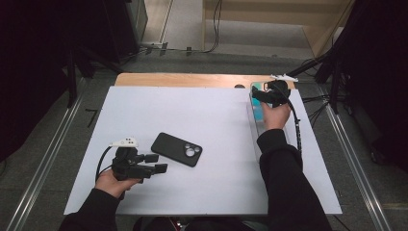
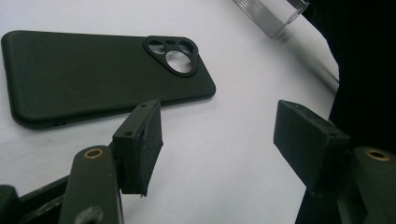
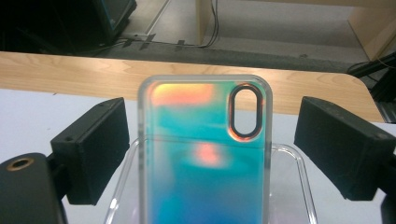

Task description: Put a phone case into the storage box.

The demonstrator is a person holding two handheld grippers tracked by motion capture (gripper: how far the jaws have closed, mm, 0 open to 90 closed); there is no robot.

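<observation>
The right tongs (image 3: 208, 149) stand wide at the tabletop's (image 1: 216, 115) far right edge, straddling the iridescent phone case (image 3: 203, 154) without touching; it stands upright in a clear tray (image 3: 299, 186), as the right gripper view shows. The left tongs (image 2: 219, 140) gape empty near the front edge, just beside the black phone case (image 1: 176, 149), with open white surface between

Iridescent phone case (image 3: 205, 154), upright in clear tray (image 3: 299, 186)
</observation>
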